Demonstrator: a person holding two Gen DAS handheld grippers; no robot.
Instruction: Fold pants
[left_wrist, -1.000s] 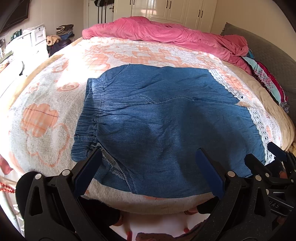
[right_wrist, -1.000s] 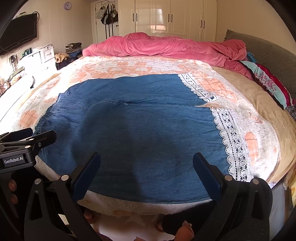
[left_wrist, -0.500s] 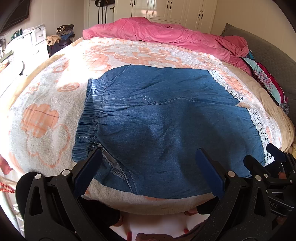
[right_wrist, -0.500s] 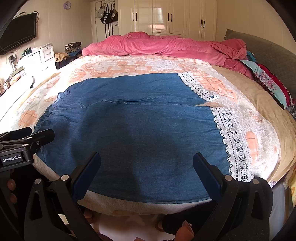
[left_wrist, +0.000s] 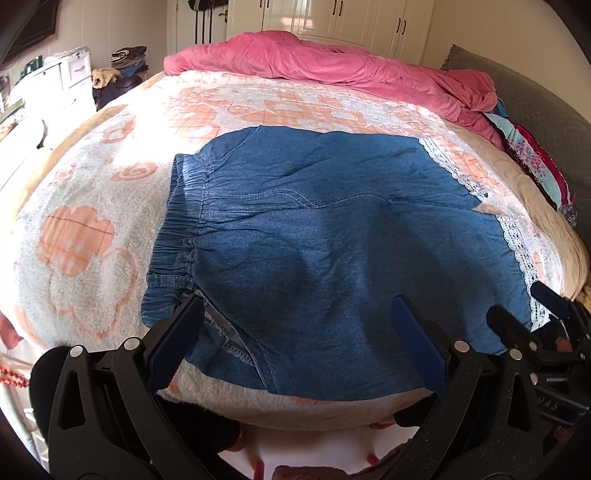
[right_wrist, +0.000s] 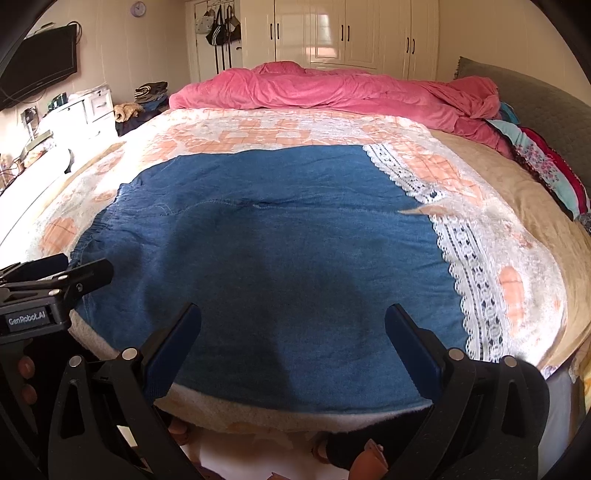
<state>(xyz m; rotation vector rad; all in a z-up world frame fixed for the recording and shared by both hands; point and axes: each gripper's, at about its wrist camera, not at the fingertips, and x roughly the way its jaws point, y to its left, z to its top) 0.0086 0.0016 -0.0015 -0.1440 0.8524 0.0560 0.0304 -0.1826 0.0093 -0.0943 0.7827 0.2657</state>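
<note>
pants: blue denim pants (left_wrist: 332, 240) lie spread flat across the near part of the bed, elastic waistband (left_wrist: 177, 236) to the left, white lace hems (right_wrist: 469, 288) to the right.
left gripper: left gripper (left_wrist: 295, 339) hangs over the near edge of the pants by the waistband corner, jaws wide apart, holding nothing.
right gripper: right gripper (right_wrist: 293, 341) hangs over the near leg, jaws wide apart, empty.
bed cover: fleecy white and orange blanket (left_wrist: 92, 229) under the pants.
surroundings: pink duvet (right_wrist: 332, 92) heaped along the far side; patterned pillows (right_wrist: 546, 166) far right; white wardrobe (right_wrist: 354, 33) behind; wall television (right_wrist: 37, 62) and white drawers (right_wrist: 99, 103) at left.
obstructions: nothing lies on the pants.
</note>
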